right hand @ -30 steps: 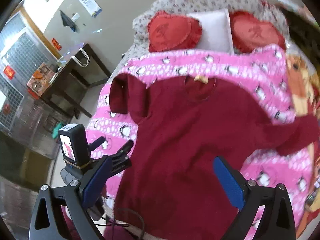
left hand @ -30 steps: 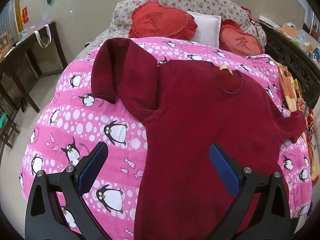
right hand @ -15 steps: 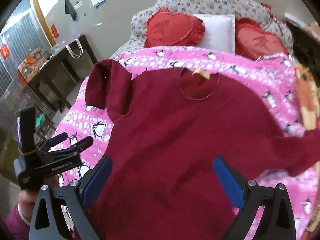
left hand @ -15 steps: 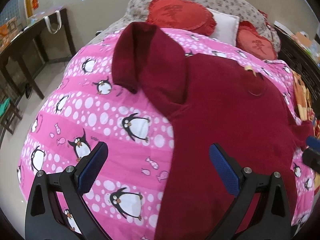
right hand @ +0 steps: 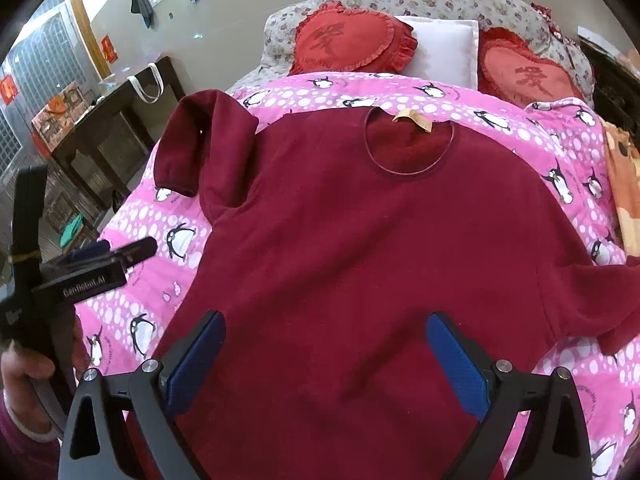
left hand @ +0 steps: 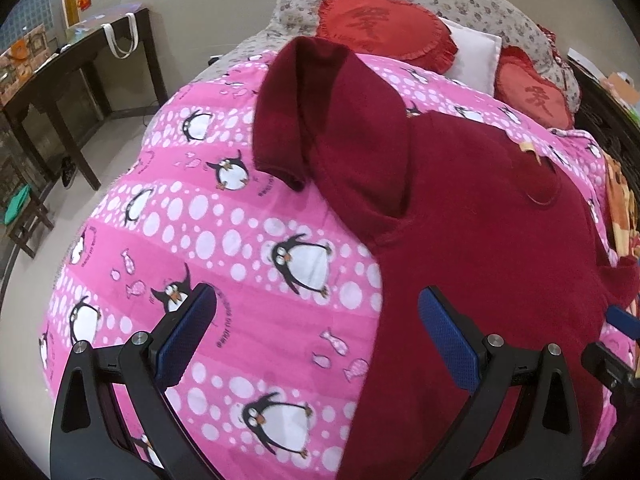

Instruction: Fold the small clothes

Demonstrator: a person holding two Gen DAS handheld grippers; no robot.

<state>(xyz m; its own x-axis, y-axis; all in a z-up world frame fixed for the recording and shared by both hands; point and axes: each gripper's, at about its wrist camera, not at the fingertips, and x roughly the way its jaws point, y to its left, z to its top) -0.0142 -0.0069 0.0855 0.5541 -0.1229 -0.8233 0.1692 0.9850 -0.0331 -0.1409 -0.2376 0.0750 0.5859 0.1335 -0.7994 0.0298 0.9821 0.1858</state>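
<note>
Pink penguin-print bedding (left hand: 248, 240) covers a bed, with two red heart cushions (right hand: 348, 40) and a white pillow (right hand: 444, 50) at its head end and a dark side table (right hand: 116, 120) by the wall beyond the bed's left edge. On the bedding a dark red sweater (right hand: 360, 240) lies flat, neckline toward the pillows, one sleeve (left hand: 320, 112) folded back near the left edge, the other reaching the right edge. Left gripper (left hand: 316, 336) hovers over the sweater's left side seam, jaws wide and empty. Right gripper (right hand: 324, 356) hangs above the sweater's lower body, jaws wide, holding nothing
</note>
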